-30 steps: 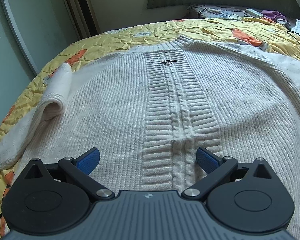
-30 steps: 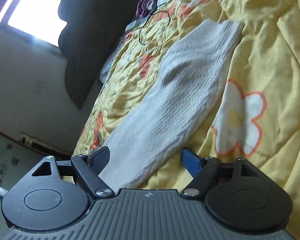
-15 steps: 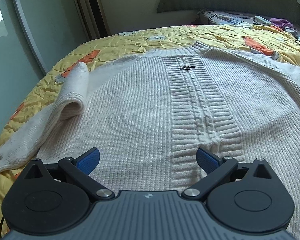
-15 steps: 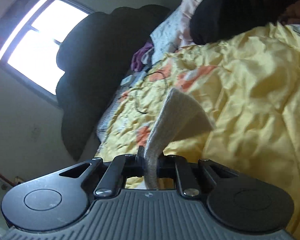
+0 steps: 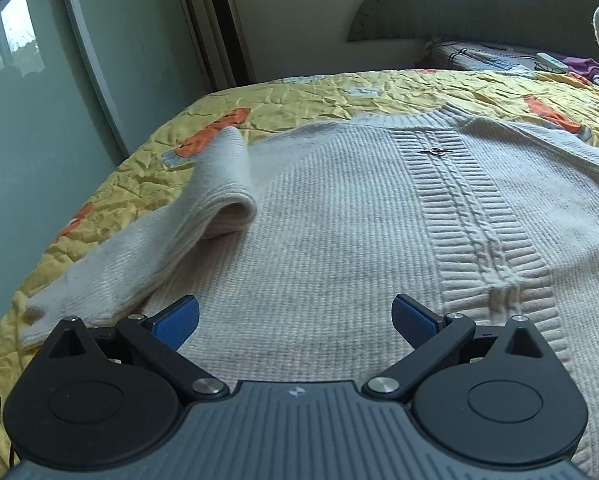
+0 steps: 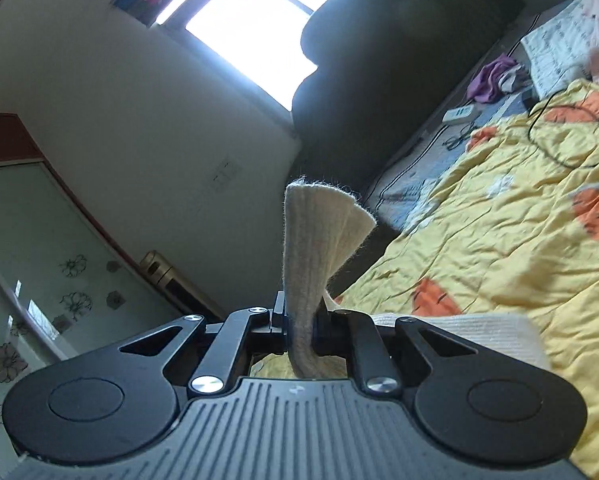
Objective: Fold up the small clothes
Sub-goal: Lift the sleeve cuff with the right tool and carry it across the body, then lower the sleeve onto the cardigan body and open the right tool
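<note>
Cream ribbed knit, a cable-fronted sweater point(image 5: 339, 216), is spread flat on the yellow flowered quilt point(image 5: 299, 96), its long axis running from the hem near the camera to the collar at the far side. At the left, one sleeve point(image 5: 219, 200) is seen doubled back on itself in a loose loop, lying partly over the sweater's left edge. The left gripper point(image 5: 295, 320) is held just above the hem, a little left of the cable panel; its blue-padded jaws are spread wide and nothing is between them. The looped sleeve lies forward and to the left of those jaws, so the left hand is judged the nearer for it. At the right, the other sleeve's cuff point(image 6: 315, 248) is pinched upright in the right gripper point(image 6: 301, 320), whose jaws are pressed together on the knit, clear of the quilt. The sweater body lies to the left of that raised cuff, so the coming fold is judged to call for carrying it leftward across the cable panel.
</note>
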The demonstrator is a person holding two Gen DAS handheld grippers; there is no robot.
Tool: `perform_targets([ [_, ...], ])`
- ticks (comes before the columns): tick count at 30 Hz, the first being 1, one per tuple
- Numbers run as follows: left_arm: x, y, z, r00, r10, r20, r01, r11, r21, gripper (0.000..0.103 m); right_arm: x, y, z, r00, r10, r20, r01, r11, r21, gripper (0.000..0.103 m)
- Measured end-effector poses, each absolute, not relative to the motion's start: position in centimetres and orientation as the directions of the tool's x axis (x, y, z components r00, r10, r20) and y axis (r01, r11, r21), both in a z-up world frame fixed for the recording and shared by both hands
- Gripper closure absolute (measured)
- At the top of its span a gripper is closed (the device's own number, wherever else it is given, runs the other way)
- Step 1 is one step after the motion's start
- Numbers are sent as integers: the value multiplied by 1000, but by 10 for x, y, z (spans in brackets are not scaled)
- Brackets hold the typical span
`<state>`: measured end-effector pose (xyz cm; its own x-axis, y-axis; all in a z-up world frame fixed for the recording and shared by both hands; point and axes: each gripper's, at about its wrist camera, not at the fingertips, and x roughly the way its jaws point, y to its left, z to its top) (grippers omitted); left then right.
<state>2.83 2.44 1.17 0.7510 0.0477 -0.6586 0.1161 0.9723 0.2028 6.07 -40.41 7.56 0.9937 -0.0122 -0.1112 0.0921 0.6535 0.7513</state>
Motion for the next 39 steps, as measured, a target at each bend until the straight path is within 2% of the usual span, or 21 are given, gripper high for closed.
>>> perform_targets([
  [12, 38, 58, -2, 718, 59, -694, 54, 989, 141, 0, 108, -257, 47, 933, 234, -272, 31, 703, 711, 87],
  [20, 41, 69, -6, 704, 46, -709, 45, 993, 109, 0, 128, -221, 27, 899, 265, -349, 55, 722, 690, 87],
  [34, 40, 70, -7, 703, 45, -710, 46, 993, 107, 0, 156, -157, 31, 878, 302, -373, -5, 784, 621, 87],
  [39, 39, 72, -8, 703, 49, -710, 42, 993, 110, 0, 172, -134, 13, 841, 324, -433, -4, 804, 594, 87],
])
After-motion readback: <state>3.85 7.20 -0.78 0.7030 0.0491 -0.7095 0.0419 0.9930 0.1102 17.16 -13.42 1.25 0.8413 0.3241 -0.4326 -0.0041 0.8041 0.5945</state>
